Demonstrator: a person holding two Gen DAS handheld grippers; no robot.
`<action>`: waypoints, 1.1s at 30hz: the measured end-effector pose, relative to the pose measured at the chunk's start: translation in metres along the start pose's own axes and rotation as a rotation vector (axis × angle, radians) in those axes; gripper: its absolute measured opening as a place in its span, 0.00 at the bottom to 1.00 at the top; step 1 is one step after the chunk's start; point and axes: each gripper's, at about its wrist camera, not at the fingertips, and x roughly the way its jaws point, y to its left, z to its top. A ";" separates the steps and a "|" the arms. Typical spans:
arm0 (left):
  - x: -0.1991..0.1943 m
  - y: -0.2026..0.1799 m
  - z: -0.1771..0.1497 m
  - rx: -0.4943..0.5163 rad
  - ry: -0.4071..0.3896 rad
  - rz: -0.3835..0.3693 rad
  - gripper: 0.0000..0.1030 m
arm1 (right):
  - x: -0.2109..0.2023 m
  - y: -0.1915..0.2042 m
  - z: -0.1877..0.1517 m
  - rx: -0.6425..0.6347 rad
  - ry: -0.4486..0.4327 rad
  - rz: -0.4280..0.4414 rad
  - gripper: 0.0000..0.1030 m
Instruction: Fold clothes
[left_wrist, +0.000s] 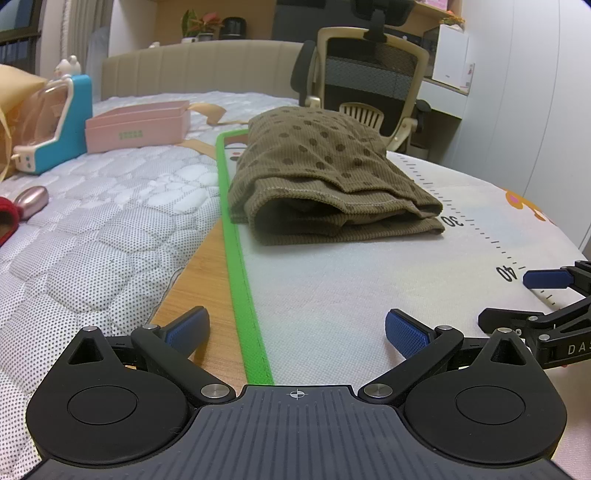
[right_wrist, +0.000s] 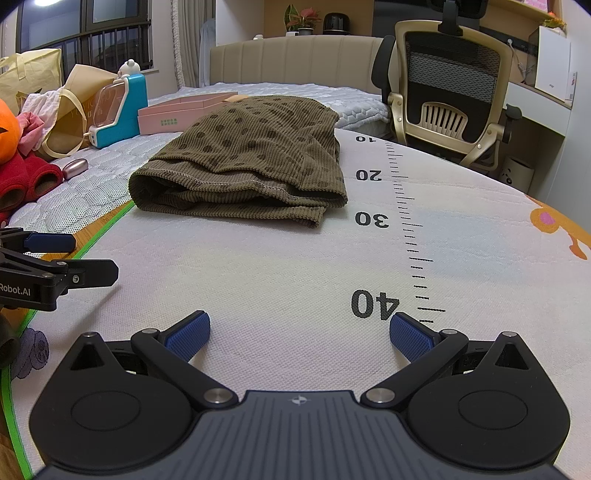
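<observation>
1. On the white mat (right_wrist: 288, 266) with a printed ruler scale, the olive dotted garment (right_wrist: 251, 162) lies folded in a thick bundle, its hemmed open edges facing the cameras
2. Its left side lies close beside the mat's green border (left_wrist: 236, 236), and its right side ends just short of the ruler marks near 20 and 30
3. Left gripper (left_wrist: 295, 328) sits low over the green border with its blue pads spread wide and nothing between them
4. Right gripper (right_wrist: 299, 332) is near the 40 mark, jaws also wide and empty
5. Both grippers are well apart from the garment
6. A pink box (left_wrist: 138, 127) rests on the quilted bed (left_wrist: 92, 229) behind
</observation>
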 end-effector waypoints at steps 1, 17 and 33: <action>0.000 0.000 0.000 0.000 0.000 0.000 1.00 | 0.000 0.000 0.000 0.000 0.000 0.000 1.00; 0.001 -0.006 0.001 0.054 0.027 0.010 1.00 | 0.000 0.000 0.000 -0.001 0.000 -0.001 1.00; 0.002 -0.006 0.000 0.079 0.033 0.002 1.00 | 0.000 0.000 0.001 -0.002 0.000 -0.001 1.00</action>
